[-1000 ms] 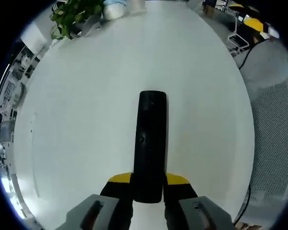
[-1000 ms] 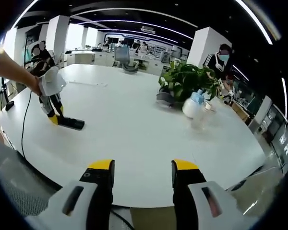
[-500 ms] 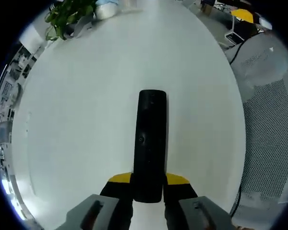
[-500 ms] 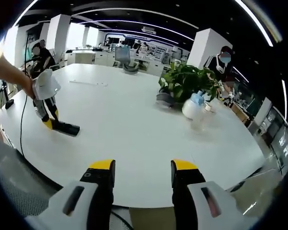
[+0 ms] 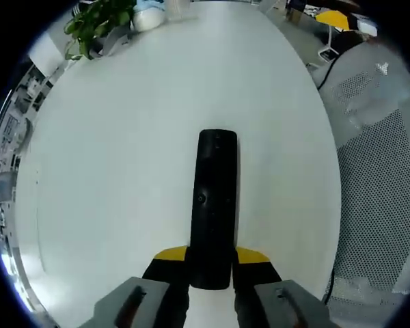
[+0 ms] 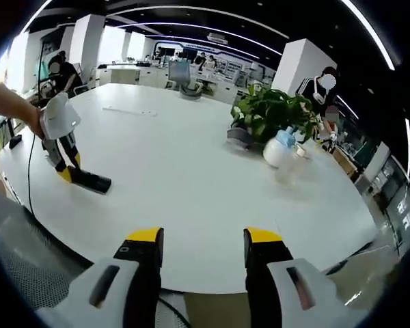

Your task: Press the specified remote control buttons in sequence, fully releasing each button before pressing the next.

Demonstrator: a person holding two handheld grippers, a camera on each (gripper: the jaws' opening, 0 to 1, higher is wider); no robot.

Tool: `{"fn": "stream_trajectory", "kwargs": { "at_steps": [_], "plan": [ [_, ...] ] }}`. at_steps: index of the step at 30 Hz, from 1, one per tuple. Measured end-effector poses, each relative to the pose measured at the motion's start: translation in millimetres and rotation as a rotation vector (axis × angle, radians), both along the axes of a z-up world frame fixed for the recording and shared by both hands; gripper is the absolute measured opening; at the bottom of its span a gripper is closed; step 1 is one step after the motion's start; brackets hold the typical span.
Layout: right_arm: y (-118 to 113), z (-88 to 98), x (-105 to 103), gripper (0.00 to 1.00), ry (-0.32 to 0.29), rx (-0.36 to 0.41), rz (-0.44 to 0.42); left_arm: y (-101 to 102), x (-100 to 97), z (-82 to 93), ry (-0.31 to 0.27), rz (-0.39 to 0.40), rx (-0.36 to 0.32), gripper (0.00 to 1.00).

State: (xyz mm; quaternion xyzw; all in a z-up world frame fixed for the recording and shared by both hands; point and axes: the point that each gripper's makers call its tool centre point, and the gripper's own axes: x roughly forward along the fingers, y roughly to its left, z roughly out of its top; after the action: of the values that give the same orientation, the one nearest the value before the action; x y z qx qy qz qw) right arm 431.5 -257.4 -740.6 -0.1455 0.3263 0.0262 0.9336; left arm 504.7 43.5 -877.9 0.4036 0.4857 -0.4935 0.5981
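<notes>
Open office, white oval table (image 6: 191, 171), left hand-held gripper (image 5: 212, 256) gripping remote (image 5: 214, 205), right hand-held gripper (image 6: 203, 239) released

Long black remote control (image 5: 213, 205), near end clamped between yellow-tipped jaws, pointing away over white table; seen far left (image 6: 90, 180).

No lettering, brand or number can be read anywhere — the black remote (image 5: 214, 205) shows no legible button marks, and the distant signs behind the desk (image 6: 191, 178) are too blurred.
</notes>
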Motion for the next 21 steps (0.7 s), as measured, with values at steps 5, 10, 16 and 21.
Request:
{"fn": "stream_trajectory", "kwargs": {
  "at_steps": [5,10,16,21],
  "plan": [
    [0.0,-0.9,-0.5,0.48,0.008,-0.006,0.002,0.5,-8.0,1.0,0.015,-0.005,-0.006,0.23],
    [0.7,-0.5,-0.6,0.49,0.010,-0.005,0.003,0.6,-16.3,1.6,0.021,-0.004,-0.020,0.23],
    [1.7,-0.9,-0.7,0.49,0.013,-0.004,0.006,1.1,-24.3,1.8,0.020,-0.011,-0.039,0.23],
    [2.9,-1.7,-1.8,0.49,0.019,-0.009,0.014,0.7,-26.7,2.2,0.014,-0.008,-0.043,0.23]
  ]
}}
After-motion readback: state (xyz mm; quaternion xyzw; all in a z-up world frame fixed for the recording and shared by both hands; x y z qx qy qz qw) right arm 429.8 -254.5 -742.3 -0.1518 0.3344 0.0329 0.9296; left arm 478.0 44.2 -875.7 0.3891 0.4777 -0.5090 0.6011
